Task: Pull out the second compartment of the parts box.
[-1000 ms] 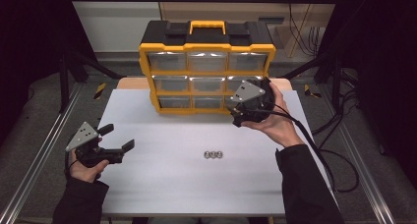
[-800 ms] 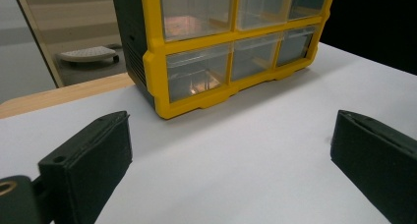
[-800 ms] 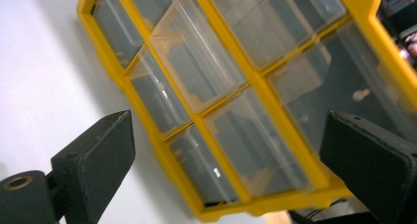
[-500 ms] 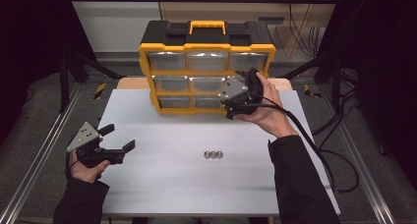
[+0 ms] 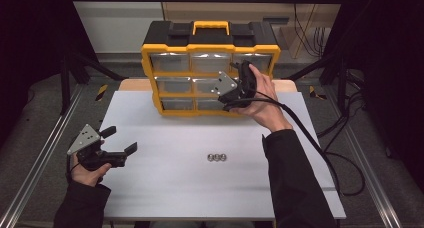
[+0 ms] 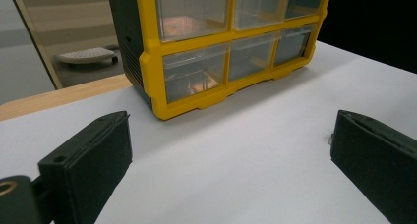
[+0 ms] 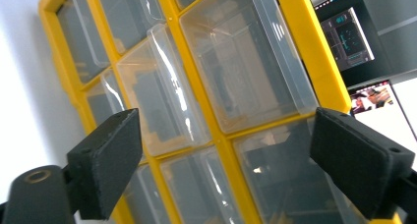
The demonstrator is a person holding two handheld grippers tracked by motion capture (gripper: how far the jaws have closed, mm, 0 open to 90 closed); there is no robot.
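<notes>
A yellow and black drawer cabinet (image 5: 210,53) with clear plastic drawers stands at the back of the white table (image 5: 200,198). My right gripper (image 5: 239,78) is held up in front of the cabinet's right-hand drawers, at the middle row. In the right gripper view its jaws (image 7: 226,150) stand wide apart before the clear drawers (image 7: 246,62). They have just been closing a little, with nothing pressed between them. My left gripper (image 5: 121,139) rests low at the table's front left, open and empty (image 6: 231,150), facing the cabinet (image 6: 196,81).
Three small round metal pieces (image 5: 217,157) lie in a row near the middle of the table. A wooden board (image 5: 130,84) sticks out behind the white sheet. Metal rails (image 5: 40,163) run along both sides, and a black cable (image 5: 320,153) trails from my right gripper.
My right gripper has moved left and slightly up along the cabinet's front, from its lower right corner to the middle row. The left gripper has stayed where it was.
</notes>
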